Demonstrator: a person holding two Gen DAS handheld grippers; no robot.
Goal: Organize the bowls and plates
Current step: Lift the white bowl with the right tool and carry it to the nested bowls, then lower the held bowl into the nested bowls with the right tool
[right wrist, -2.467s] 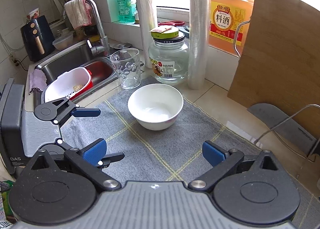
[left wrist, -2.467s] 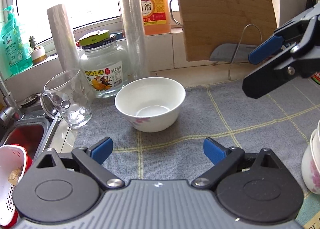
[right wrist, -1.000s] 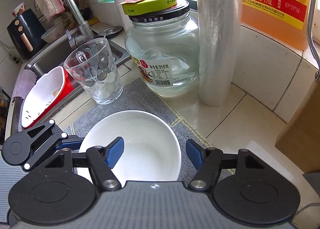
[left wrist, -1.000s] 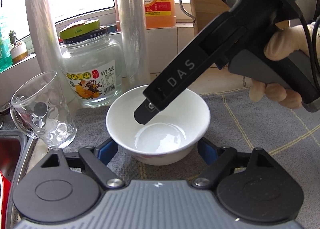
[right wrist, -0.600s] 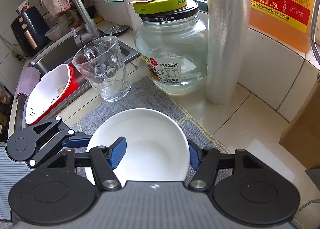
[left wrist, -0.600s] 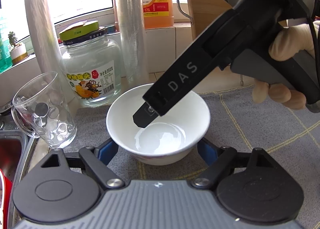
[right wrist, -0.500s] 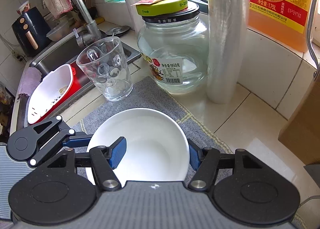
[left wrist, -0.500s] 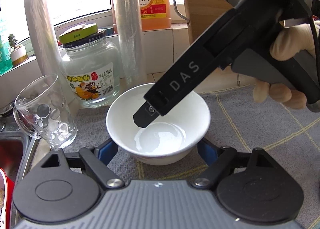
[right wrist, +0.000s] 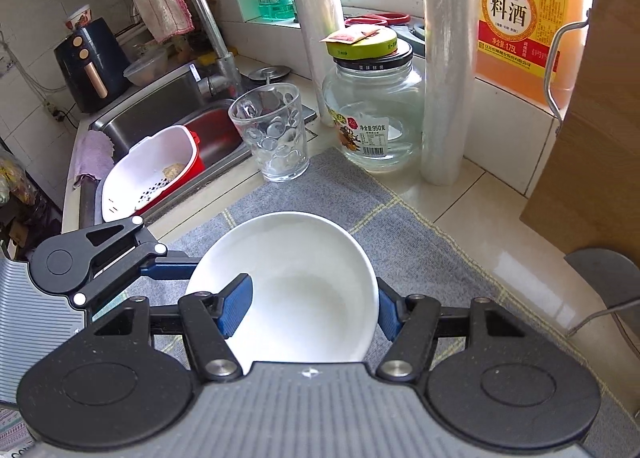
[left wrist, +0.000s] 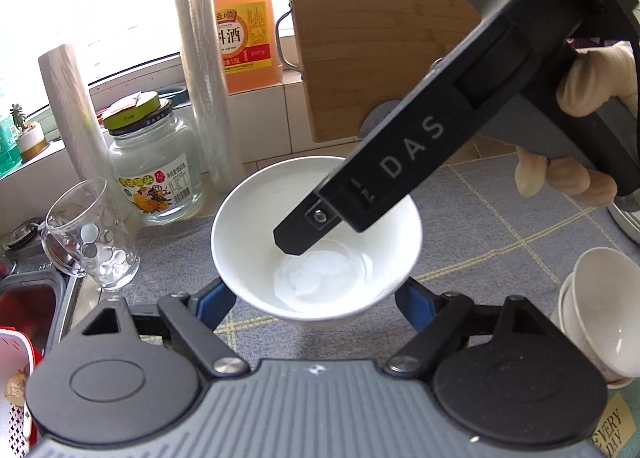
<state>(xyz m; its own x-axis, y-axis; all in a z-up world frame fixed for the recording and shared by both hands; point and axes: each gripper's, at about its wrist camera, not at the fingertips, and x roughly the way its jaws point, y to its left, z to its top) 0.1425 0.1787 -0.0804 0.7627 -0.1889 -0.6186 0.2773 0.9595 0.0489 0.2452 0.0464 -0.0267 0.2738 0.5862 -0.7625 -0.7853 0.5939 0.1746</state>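
A white bowl (left wrist: 316, 242) is held above the grey mat (left wrist: 480, 242); in the right wrist view the bowl (right wrist: 296, 290) tilts a little. My left gripper (left wrist: 316, 300) has its blue pads against the bowl's two sides, low down. My right gripper (right wrist: 312, 308) grips the bowl with one pad inside and one outside the rim; its black body reaches into the bowl in the left wrist view. A stack of small white bowls (left wrist: 596, 318) stands at the right edge of the mat.
A glass mug (right wrist: 270, 134), a glass jar (right wrist: 372, 114), two film rolls (right wrist: 446, 58), an orange bottle (right wrist: 528, 18) and a wooden board (left wrist: 380, 42) stand behind. The sink (right wrist: 160, 114) with a white and red colander (right wrist: 152, 174) lies left.
Both grippers closed in on the bowl, then lifted it off the mat. The view has risen and shifted right, so the stacked bowls now show.
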